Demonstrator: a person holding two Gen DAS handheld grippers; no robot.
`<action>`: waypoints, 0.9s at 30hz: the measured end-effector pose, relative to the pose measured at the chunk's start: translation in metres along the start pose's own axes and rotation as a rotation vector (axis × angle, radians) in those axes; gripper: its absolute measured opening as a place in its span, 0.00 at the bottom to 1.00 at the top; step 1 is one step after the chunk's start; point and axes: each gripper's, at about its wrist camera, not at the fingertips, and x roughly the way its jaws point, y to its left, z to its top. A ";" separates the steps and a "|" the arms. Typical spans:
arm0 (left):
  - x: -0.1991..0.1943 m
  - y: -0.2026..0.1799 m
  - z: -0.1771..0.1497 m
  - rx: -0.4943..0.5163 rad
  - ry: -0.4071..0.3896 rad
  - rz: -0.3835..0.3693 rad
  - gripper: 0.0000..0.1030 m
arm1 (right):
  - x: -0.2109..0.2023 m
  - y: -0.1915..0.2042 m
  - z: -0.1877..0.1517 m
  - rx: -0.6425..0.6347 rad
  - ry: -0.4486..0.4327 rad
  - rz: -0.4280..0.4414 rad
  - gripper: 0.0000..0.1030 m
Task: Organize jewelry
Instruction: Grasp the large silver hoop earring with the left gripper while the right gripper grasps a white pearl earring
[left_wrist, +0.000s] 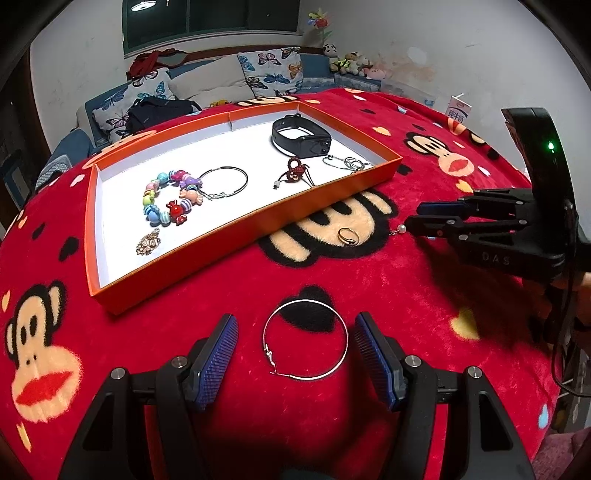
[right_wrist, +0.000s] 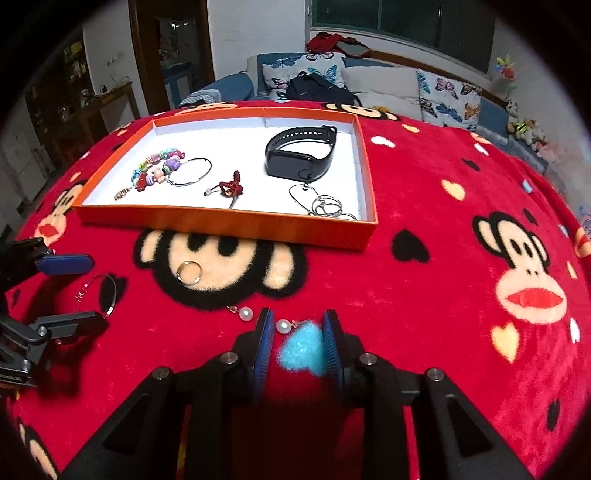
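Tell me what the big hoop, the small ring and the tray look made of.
Hoop earring: thin silvery metal wire, polished; it glints along its curve.
Ring: gold-toned metal, shiny; it could be plated.
Tray: probably cardboard, matte orange outside, white inside, with thin straight folded walls.

The left gripper (left_wrist: 295, 358) is showing two black plastic arms, each carrying a flat blue pad (left_wrist: 218, 354) with a fine ribbed texture. Round silver screws (left_wrist: 179, 361) are sitting at the linkage joints. The right gripper (right_wrist: 298, 345) is looking the same: black angular frame with triangular cut-outs, blue ribbed pads (right_wrist: 263, 350), silver screws (right_wrist: 229, 357). Seen from the left wrist, its black body is bearing faint raised letters (left_wrist: 496, 258), a curved black housing is glowing with a small green light (left_wrist: 551, 146), and a black cable (left_wrist: 559, 343) is trailing down.
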 end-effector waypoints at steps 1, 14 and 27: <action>0.000 0.000 0.000 0.003 -0.001 -0.002 0.68 | -0.001 0.000 -0.001 -0.005 -0.002 -0.008 0.27; 0.001 -0.003 -0.002 0.026 -0.015 -0.005 0.67 | -0.006 -0.002 -0.008 -0.046 -0.014 -0.012 0.17; 0.004 -0.009 -0.003 0.092 -0.021 0.004 0.57 | -0.009 -0.001 -0.010 -0.053 -0.020 0.017 0.10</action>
